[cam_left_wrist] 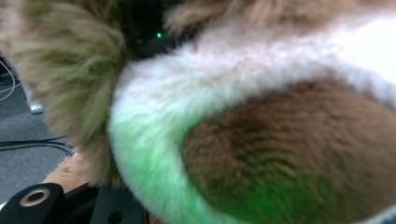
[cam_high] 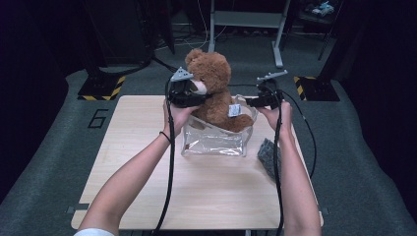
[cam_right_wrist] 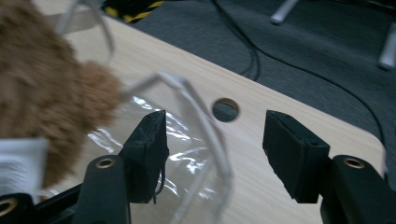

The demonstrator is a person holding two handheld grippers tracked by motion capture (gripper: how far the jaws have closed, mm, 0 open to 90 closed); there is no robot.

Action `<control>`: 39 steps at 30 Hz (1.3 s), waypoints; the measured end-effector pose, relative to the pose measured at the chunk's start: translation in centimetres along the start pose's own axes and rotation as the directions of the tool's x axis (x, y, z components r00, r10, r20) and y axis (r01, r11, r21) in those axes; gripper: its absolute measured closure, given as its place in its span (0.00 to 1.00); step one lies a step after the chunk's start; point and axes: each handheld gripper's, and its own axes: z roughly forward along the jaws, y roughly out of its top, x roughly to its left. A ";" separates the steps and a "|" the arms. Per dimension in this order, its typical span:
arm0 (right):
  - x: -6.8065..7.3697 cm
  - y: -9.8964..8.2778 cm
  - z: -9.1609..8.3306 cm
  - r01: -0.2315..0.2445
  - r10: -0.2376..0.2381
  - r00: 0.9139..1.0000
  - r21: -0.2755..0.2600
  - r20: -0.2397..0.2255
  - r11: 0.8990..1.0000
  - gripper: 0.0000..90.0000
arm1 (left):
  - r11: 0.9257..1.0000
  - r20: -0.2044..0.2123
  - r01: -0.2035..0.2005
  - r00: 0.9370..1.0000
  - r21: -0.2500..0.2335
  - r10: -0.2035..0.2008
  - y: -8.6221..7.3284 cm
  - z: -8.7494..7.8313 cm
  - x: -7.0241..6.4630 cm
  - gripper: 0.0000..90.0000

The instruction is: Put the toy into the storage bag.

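Observation:
A brown teddy bear (cam_high: pixel 214 83) sits upright in a clear plastic bag (cam_high: pixel 214 142) on the wooden table (cam_high: pixel 147 162). My left gripper (cam_high: pixel 196 96) is at the bear's muzzle, shut on its head. In the left gripper view the fur (cam_left_wrist: pixel 280 154) presses close, and one black jaw shows at the bottom left. My right gripper (cam_high: pixel 248 102) stands open at the bag's right rim. In the right gripper view (cam_right_wrist: pixel 215 128) the bag's clear rim (cam_right_wrist: pixel 196 100) runs between the jaws without the pads pressing on it. The bear's white tag (cam_high: pixel 234 110) hangs at its side.
A dark grey patterned cloth (cam_high: pixel 268 155) lies on the table to the right of the bag. The table has a round hole (cam_right_wrist: pixel 225 109) near its far right edge. Hazard-striped bases (cam_high: pixel 101 88) (cam_high: pixel 314 86) and a metal stand (cam_high: pixel 246 19) are on the floor behind.

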 end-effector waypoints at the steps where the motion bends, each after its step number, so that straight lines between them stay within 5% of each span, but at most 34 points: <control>1: 0.3 0.5 0.2 0.024 -0.024 0.999 0.013 -0.021 1.000 0.42 | 1.000 -0.002 -0.004 1.000 0.004 0.004 0.0 0.0 0.1 0.57; 4: 1.3 1.8 1.2 0.075 -0.073 0.997 0.048 -0.034 0.996 0.40 | 1.000 -0.001 0.000 1.000 0.006 0.000 0.1 0.1 0.2 0.57; 10: 1.9 2.7 3.3 0.086 -0.089 0.996 0.104 0.023 0.991 0.50 | 1.000 0.018 -0.004 1.000 0.011 0.003 0.3 0.1 0.0 0.57; 15: 1.9 2.6 4.7 0.017 -0.020 0.999 0.106 0.025 0.994 0.88 | 1.000 0.008 -0.021 1.000 0.015 0.021 0.3 0.1 -0.1 0.57; 18: 1.4 2.3 4.8 -0.051 0.050 0.999 0.092 0.017 0.994 0.95 | 0.997 -0.043 -0.069 0.997 0.024 0.070 0.2 -0.2 -0.3 0.57; 20: 0.8 2.0 4.7 -0.104 0.103 0.995 0.099 0.013 0.990 0.95 | 0.990 -0.066 -0.130 0.989 0.058 0.134 0.1 -0.2 -0.4 0.57; 25: 0.7 1.3 4.5 -0.125 0.128 0.992 0.122 -0.015 0.985 0.88 | 0.983 -0.054 -0.155 0.985 0.096 0.161 -0.5 0.4 -1.2 0.58; 29: 0.9 0.9 3.5 -0.132 0.137 0.990 0.120 -0.034 0.984 0.60 | 0.985 -0.032 -0.147 0.988 0.090 0.150 -0.7 0.7 -1.5 0.57; 31: 1.1 0.6 2.2 -0.128 0.129 0.991 0.070 -0.019 0.989 0.45 | 0.987 -0.030 -0.142 0.989 0.074 0.145 -0.7 0.5 -1.5 0.53; 36: 2.4 0.0 -1.0 -0.087 0.086 0.993 -0.009 -0.078 0.996 0.40 | 0.990 -0.052 -0.130 0.990 0.055 0.133 -0.4 0.0 -1.6 0.39; 39: 3.6 -0.2 -2.7 -0.086 0.072 0.984 -0.077 -0.164 0.993 0.37 | 0.992 -0.059 -0.119 0.991 0.052 0.122 -0.3 -0.1 -1.6 0.36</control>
